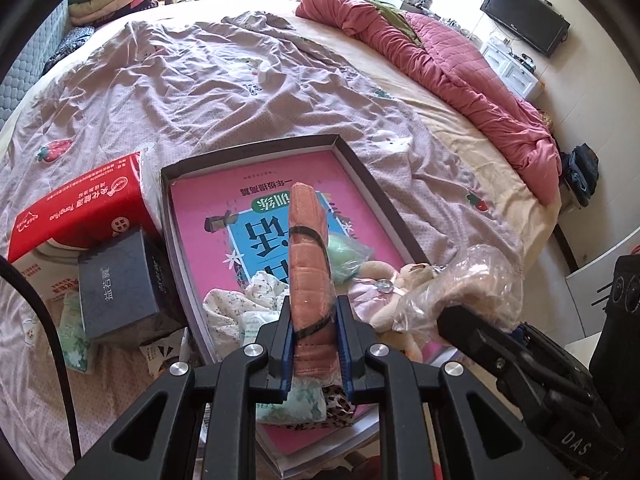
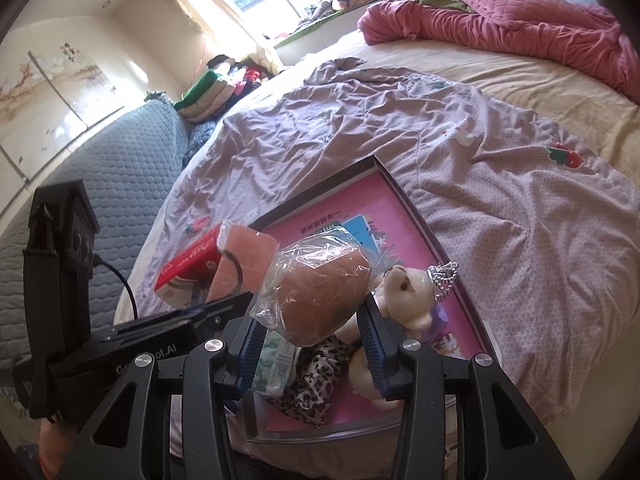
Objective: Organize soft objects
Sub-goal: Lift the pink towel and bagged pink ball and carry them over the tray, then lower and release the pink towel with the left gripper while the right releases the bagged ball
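My left gripper (image 1: 313,312) is shut on a folded salmon cloth in clear wrap (image 1: 310,264) and holds it upright above the shallow box (image 1: 372,184). My right gripper (image 2: 316,320) is shut on a brown soft pad in a crinkly plastic bag (image 2: 320,300), held over the box (image 2: 404,196). The box, lined with a pink book, holds a cream teddy bear with a tiara (image 2: 408,292), a leopard-print cloth (image 2: 316,384), a floral cloth (image 1: 240,308), a green item in plastic (image 1: 346,254) and a tissue pack (image 2: 276,364).
A red tissue carton (image 1: 80,208) and a dark blue box (image 1: 120,292) lie left of the shallow box. A wrinkled mauve sheet (image 1: 200,92) covers the bed. A pink quilt (image 1: 460,68) lies along the far right. Folded clothes (image 1: 108,0) are stacked far left.
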Motion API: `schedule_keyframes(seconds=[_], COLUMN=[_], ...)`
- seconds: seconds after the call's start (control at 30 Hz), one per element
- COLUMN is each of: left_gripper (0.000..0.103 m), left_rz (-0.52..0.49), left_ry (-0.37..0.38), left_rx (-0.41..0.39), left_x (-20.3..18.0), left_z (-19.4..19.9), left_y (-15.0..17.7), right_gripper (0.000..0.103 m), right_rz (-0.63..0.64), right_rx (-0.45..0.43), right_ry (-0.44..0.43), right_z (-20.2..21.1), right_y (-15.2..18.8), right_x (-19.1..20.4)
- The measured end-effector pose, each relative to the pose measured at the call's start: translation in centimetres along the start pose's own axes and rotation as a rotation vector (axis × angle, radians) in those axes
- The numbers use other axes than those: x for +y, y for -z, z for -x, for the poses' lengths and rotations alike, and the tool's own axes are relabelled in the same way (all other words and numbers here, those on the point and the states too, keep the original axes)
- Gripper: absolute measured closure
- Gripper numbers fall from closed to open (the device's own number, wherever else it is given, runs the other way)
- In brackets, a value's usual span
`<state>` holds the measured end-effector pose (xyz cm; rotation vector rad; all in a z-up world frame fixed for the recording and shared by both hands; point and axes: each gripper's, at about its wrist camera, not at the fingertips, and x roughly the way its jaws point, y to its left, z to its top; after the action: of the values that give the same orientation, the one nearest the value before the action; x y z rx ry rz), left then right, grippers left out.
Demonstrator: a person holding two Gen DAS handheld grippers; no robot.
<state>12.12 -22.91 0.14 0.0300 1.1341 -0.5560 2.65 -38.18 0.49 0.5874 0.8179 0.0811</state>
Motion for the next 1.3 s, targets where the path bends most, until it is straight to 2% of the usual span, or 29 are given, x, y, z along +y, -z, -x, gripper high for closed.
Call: schedule_keyframes(seconds=[0.43, 0.83, 1.3], left_gripper=[0.084, 0.084, 0.082], left_rz=[0.034, 0.067, 0.081], left_ry=[0.001, 0.002, -0.012], left_rx=[0.04, 0.073, 0.081], left_x=[1.4, 2.6, 2.8], left_z=[-2.6, -4.3, -5.1], left_y=[-0.8, -1.1, -1.3], right_gripper=[0.057, 0.057, 0.055], right_rz=[0.037, 0.092, 0.14], right_rx=[0.102, 0.158, 0.122], right_ry=[0.007, 0.001, 0.036], right_z=[-3.2, -5.3, -6.0], right_y=[1.3, 2.2, 2.3], right_x=[0.0, 1.0, 1.3])
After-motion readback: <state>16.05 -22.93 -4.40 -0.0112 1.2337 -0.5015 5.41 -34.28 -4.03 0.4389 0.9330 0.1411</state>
